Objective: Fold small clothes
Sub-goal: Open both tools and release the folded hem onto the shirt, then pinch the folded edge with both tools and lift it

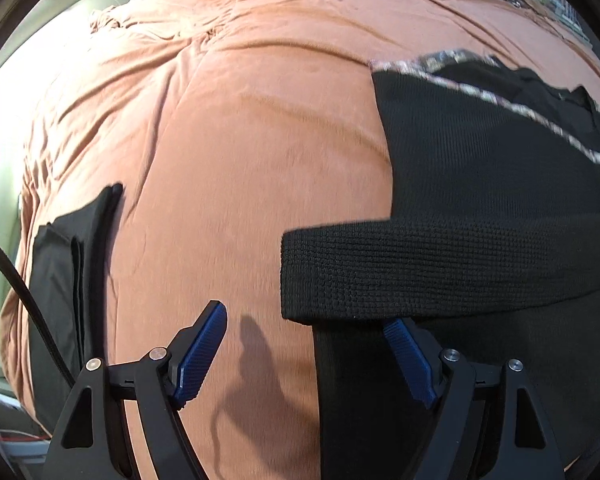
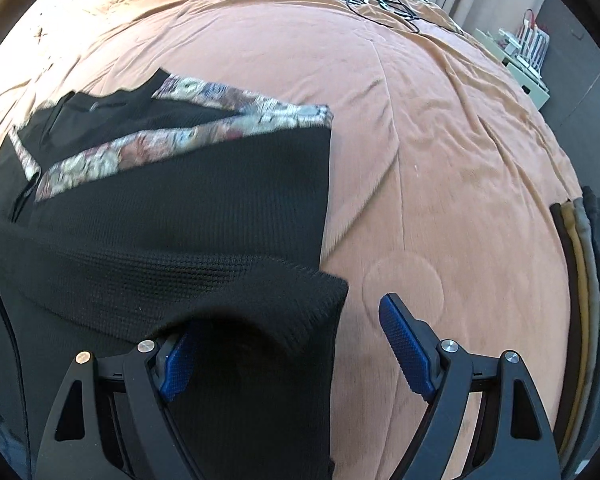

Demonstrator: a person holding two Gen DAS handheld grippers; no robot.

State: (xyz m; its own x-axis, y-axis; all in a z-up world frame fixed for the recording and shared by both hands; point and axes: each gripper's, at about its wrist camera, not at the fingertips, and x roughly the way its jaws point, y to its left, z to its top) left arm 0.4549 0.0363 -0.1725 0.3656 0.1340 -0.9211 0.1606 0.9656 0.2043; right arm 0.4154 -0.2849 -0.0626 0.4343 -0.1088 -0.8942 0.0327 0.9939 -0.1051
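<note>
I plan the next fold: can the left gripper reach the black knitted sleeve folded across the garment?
Probably yes. The left gripper is open, and the black knitted sleeve lies just ahead of its right finger, with nothing between.

left gripper (image 1: 306, 326): black angular arms, triangular cut-outs, silver round screws at the pivots | fingers (image 1: 202, 354): blue ribbed pads in black holders | cable (image 1: 24, 304): black, beside its left arm | right gripper (image 2: 288, 322): same black frame, silver screws, one coppery | pads (image 2: 406, 346): blue, ribbed
</note>
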